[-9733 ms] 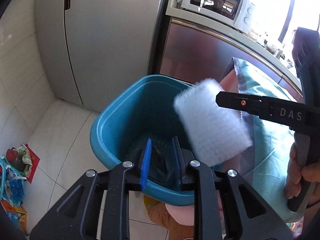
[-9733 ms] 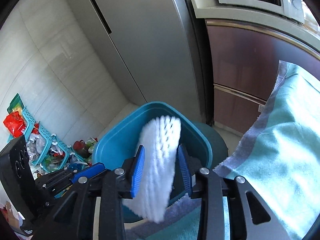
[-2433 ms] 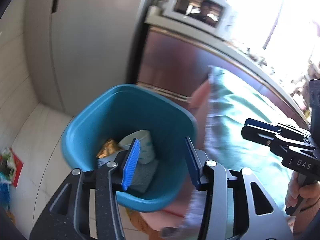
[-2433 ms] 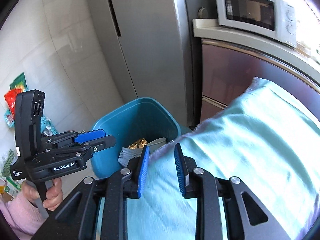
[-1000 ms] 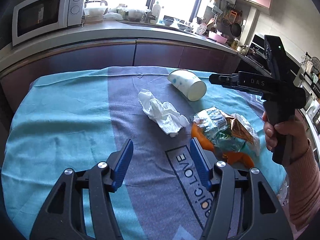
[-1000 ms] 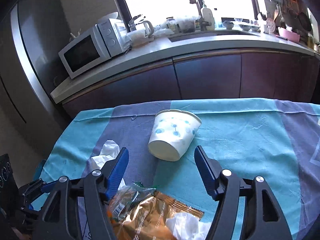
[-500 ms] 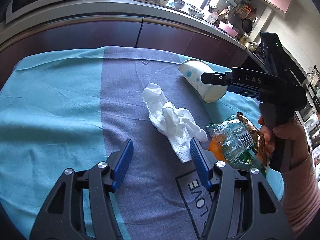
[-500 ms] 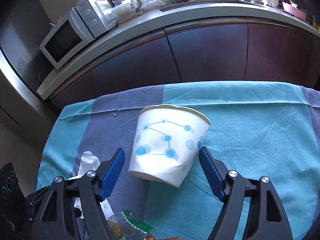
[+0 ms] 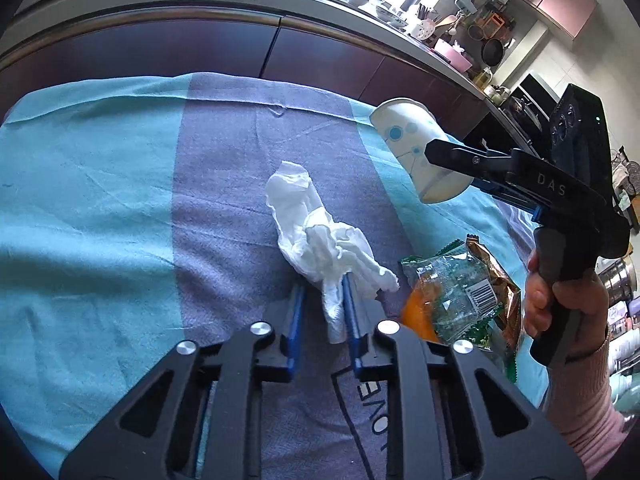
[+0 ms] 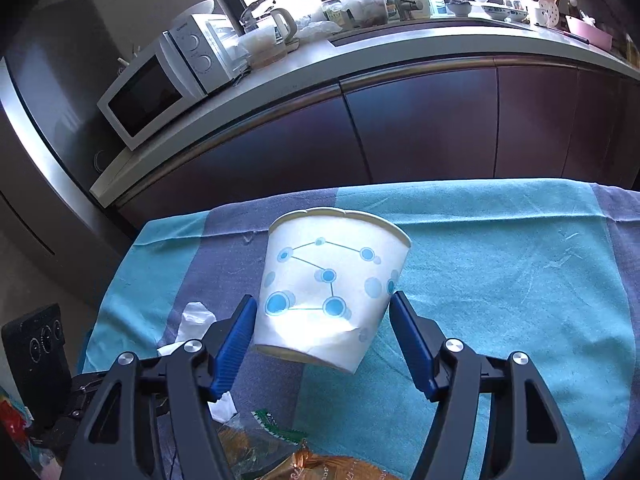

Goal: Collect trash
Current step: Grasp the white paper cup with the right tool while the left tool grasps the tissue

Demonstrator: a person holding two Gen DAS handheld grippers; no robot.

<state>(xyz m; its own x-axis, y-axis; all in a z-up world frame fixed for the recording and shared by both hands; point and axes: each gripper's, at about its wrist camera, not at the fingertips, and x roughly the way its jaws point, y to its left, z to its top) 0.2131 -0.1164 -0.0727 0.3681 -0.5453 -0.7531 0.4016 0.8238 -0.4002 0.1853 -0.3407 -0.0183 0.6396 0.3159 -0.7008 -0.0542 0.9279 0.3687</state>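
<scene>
Trash is seen scattered on a table draped in a teal and grey cloth (image 9: 100,184), in front of a row of dark cabinets (image 10: 420,132). A crumpled white tissue (image 9: 320,236) lies at the middle of the cloth, its near tail caught between the narrowly set blue pads of the left gripper (image 9: 322,312). Just right of the tissue, a clear and gold snack wrapper (image 9: 460,292) is spread flat. Beyond the wrapper, a white paper cup (image 10: 332,292) with blue dots lies tipped on its side, flanked by the widely spread jaws of the right gripper (image 10: 324,344), whose pads are not seen pressing it. A microwave (image 10: 160,84) is visible on the counter behind.
</scene>
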